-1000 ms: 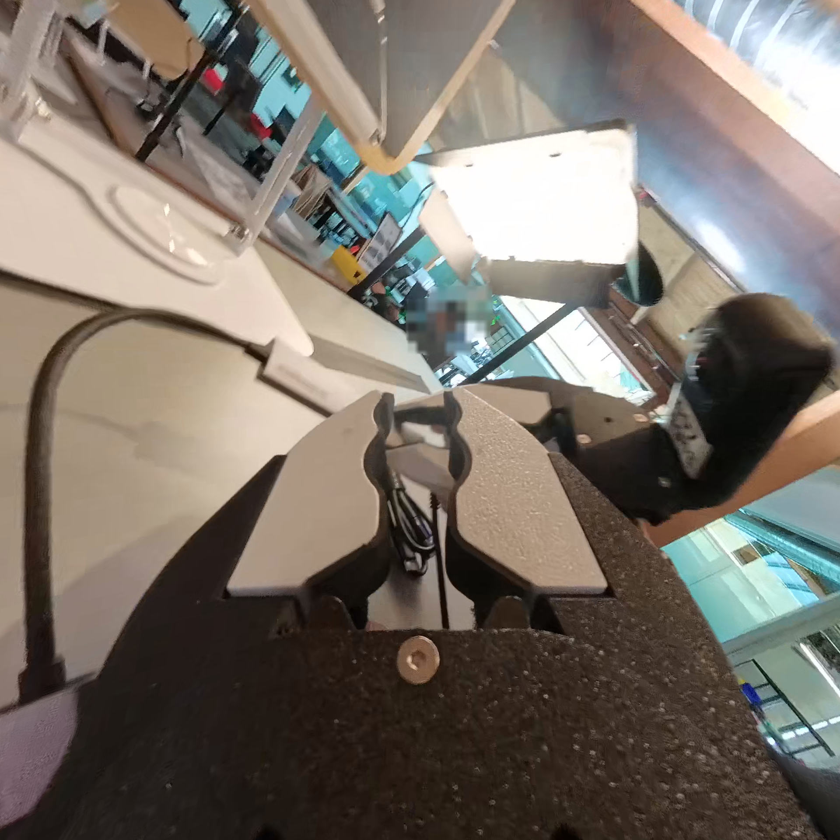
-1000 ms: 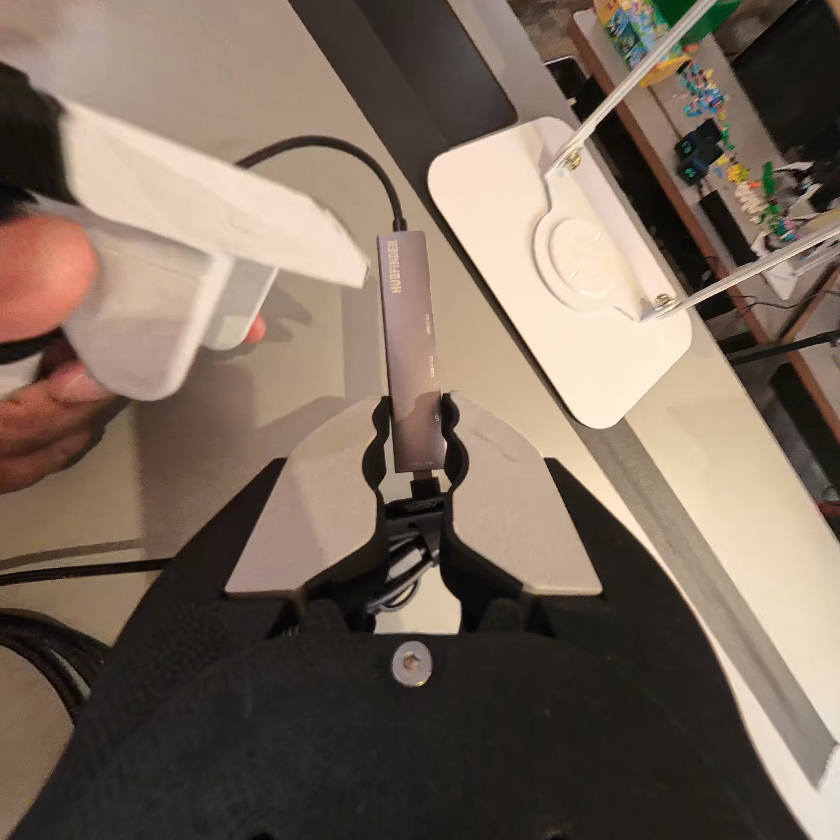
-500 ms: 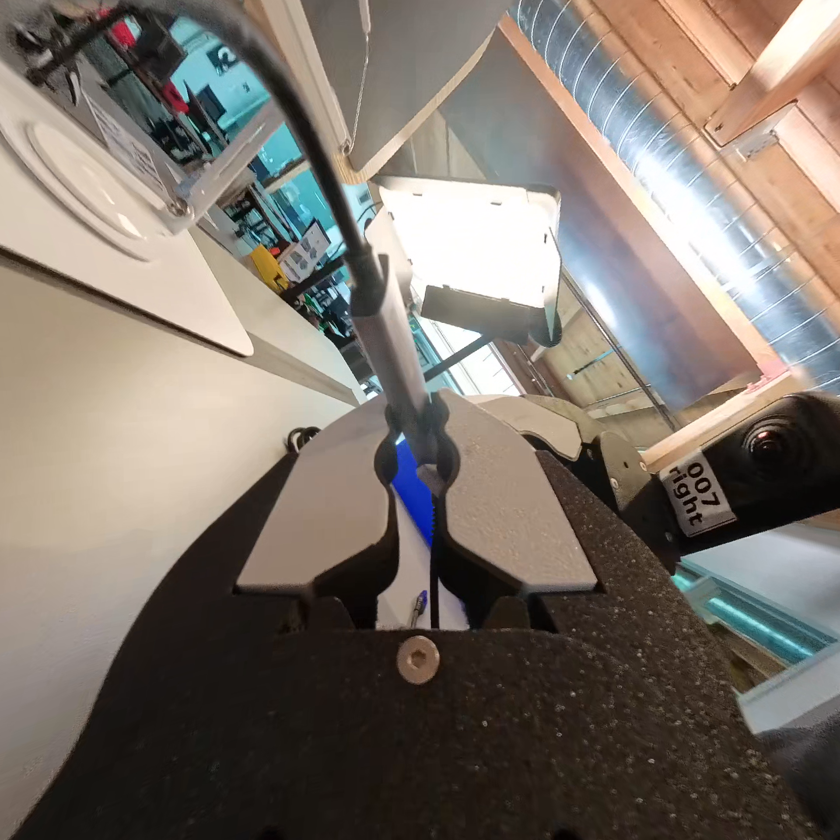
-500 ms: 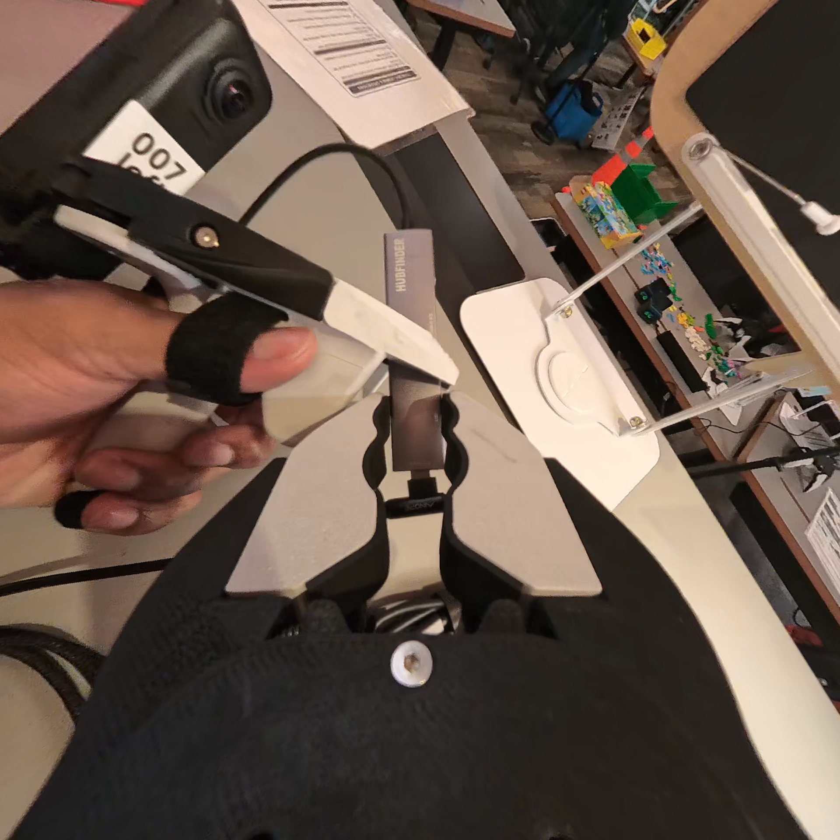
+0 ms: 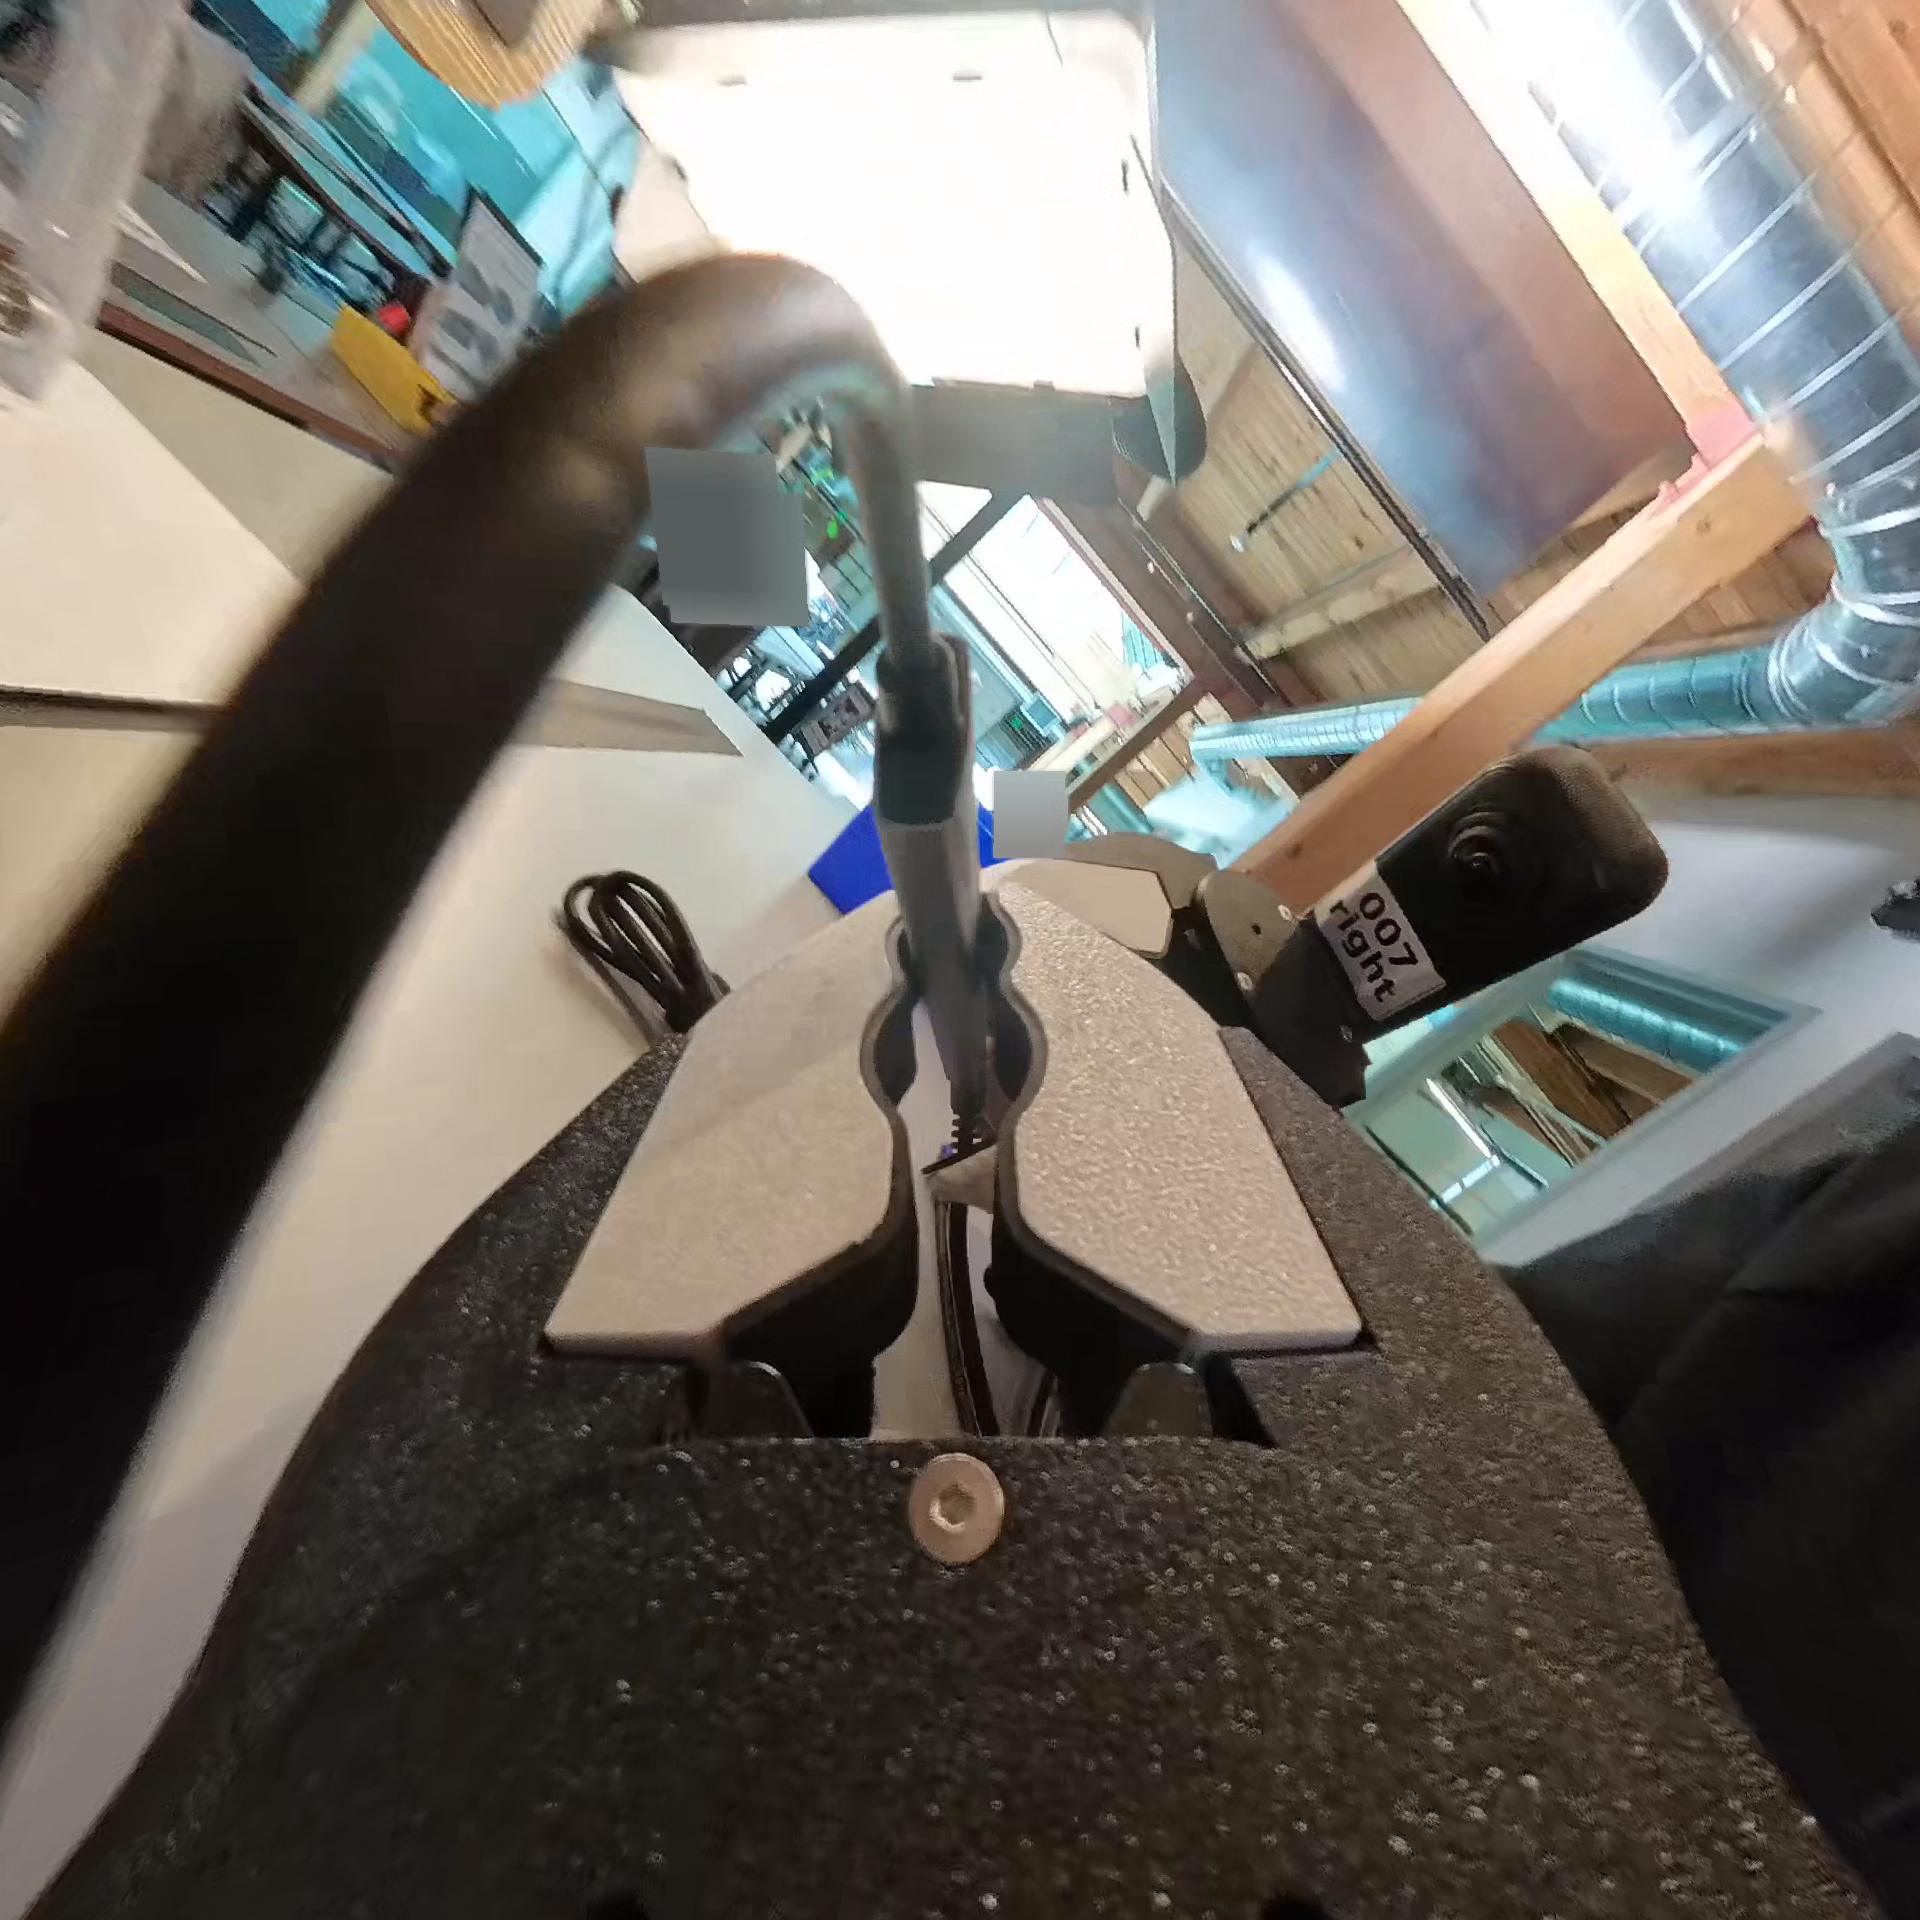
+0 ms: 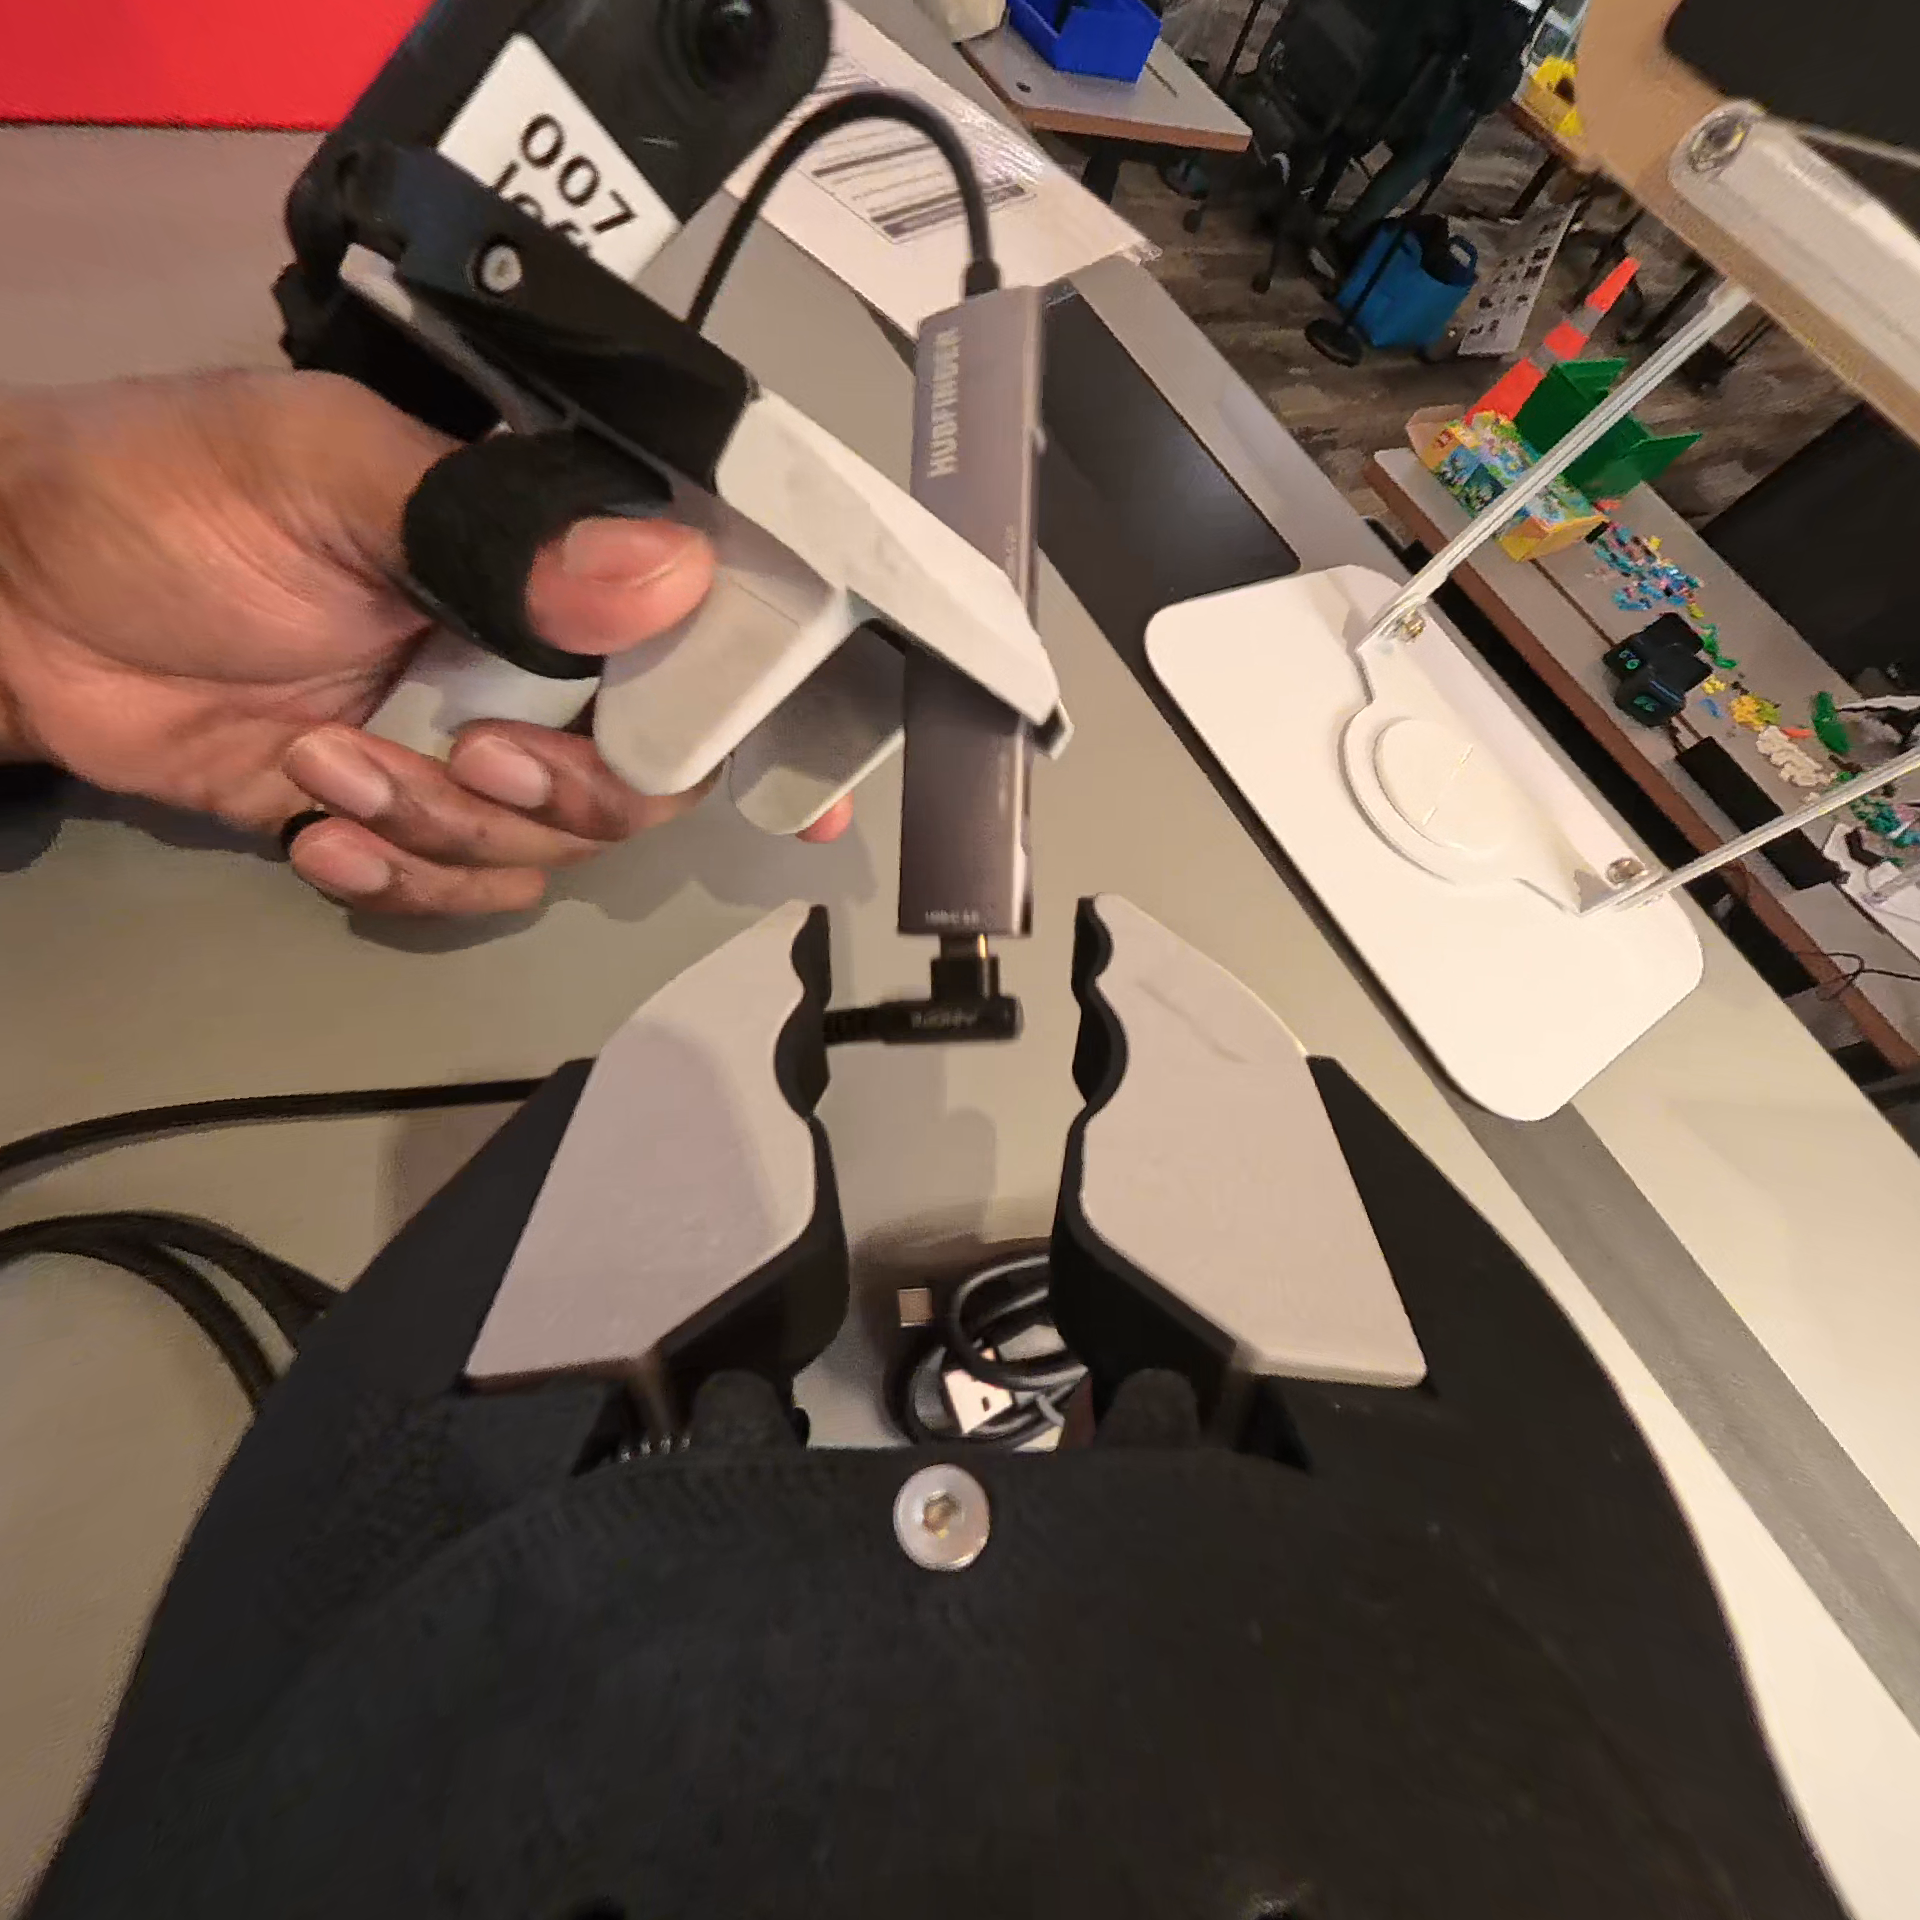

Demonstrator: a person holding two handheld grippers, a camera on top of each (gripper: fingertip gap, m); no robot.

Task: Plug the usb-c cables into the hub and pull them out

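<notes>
Left tool (image 6: 997, 675): clamped on hub (image 6: 971, 623), held above worktop (image 6: 1299, 1195) to brace it | right tool (image 6: 951, 977): wide apart, flanking angled usb-c plug (image 6: 961, 1003) seated in hub's end, apparently for pull-out.

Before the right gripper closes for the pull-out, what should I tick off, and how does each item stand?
1. Left gripper shut on the hub: ok.
2. Right gripper open: ok.
3. Angled plug seated in the hub's end: ok.
4. Plug lies between the right jaws, near their tips: ok.
5. Plug's cable slack enough for a pull: cannot tell.
6. Hub's own cable free of snags: cannot tell, its far end is out of view.
</notes>
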